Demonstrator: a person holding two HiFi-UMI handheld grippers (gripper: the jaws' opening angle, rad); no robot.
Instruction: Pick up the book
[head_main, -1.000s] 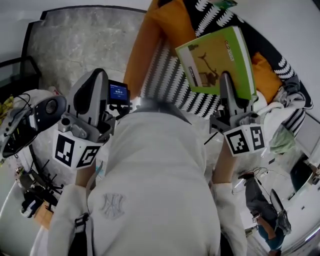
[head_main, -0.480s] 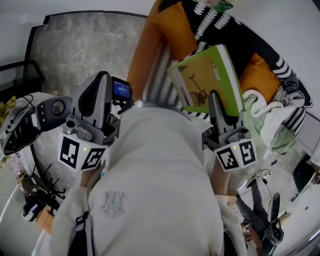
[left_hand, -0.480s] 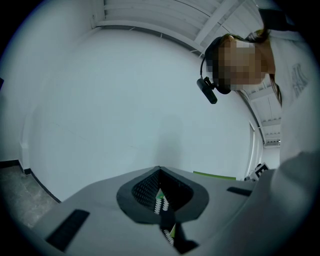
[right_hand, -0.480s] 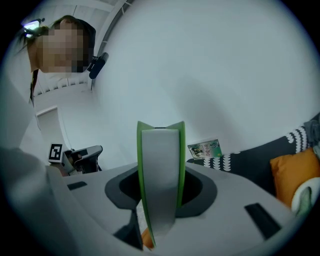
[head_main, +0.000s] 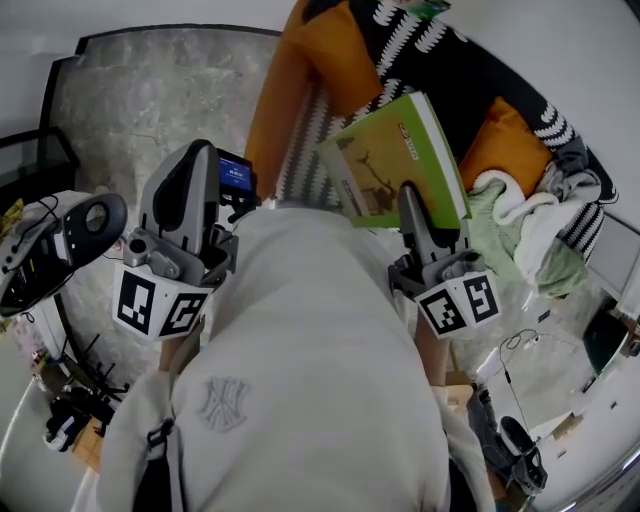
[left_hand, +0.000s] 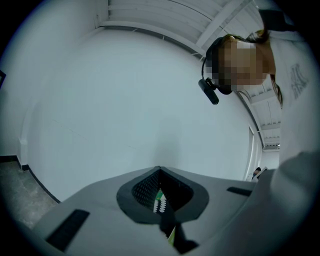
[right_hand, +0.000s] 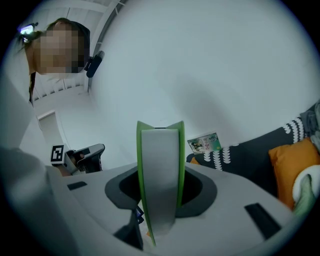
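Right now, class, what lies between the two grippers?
Head view: the person's white top fills the stretch between left gripper and right gripper, which holds the book.

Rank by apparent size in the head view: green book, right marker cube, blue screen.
1. green book
2. right marker cube
3. blue screen
Nearness to the camera may enlarge the cube.

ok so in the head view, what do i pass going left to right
grey device with a round hole → left gripper → green book → pale green cloth; the right gripper overlaps the book, so it gets no place of its own
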